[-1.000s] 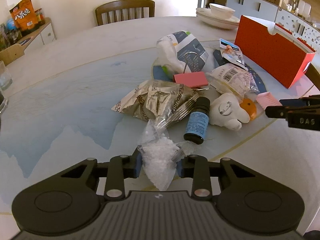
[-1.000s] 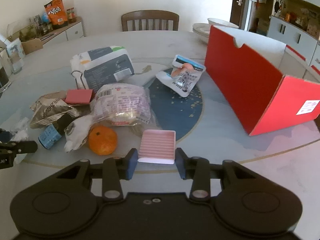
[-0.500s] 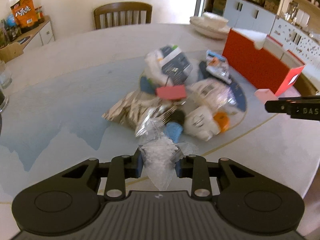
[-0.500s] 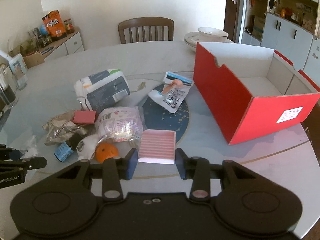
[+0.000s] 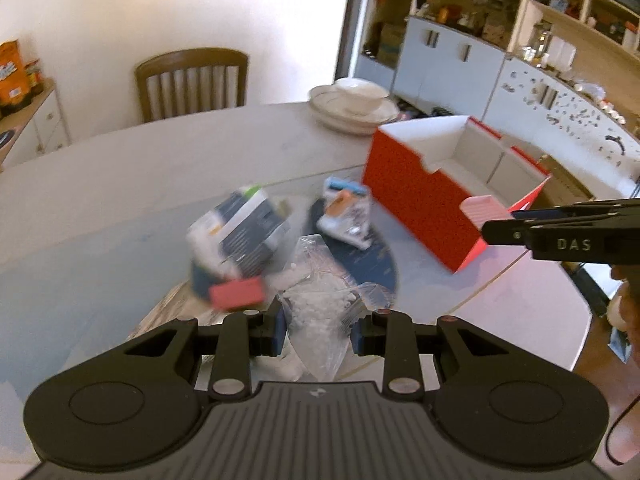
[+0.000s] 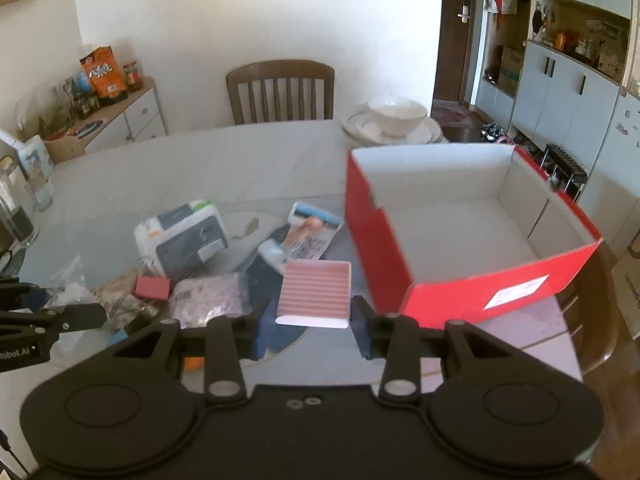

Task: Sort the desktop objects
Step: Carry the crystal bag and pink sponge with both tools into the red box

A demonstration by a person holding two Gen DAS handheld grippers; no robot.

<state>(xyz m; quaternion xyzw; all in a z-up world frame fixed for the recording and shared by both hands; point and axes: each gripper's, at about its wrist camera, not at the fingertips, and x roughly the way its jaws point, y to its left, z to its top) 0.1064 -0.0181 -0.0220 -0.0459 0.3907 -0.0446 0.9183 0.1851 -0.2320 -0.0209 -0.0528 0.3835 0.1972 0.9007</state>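
Note:
My left gripper (image 5: 318,332) is shut on a clear plastic bag of white bits (image 5: 320,308), lifted above the table. My right gripper (image 6: 312,330) is shut on a pink ribbed pad (image 6: 314,294), also held up in the air. An open red box (image 6: 460,236) with a white inside stands on the table to the right; in the left wrist view this red box (image 5: 424,196) lies ahead, and the right gripper (image 5: 500,224) reaches in from the right with the pink pad (image 5: 482,210) in front of it. The left gripper (image 6: 76,314) shows at the left edge of the right wrist view.
On the round table (image 6: 208,168) lie a white-and-grey pack (image 6: 184,236), a small snack pouch (image 6: 308,236), a red block (image 6: 152,286), a pink-printed bag (image 6: 208,298) and a foil bag. Stacked white bowls (image 6: 394,120) sit at the far edge. A wooden chair (image 6: 280,90) stands behind.
Both grippers have risen with their loads, so the table items look smaller and lower. The views have swung toward the red box, whose inside now shows.

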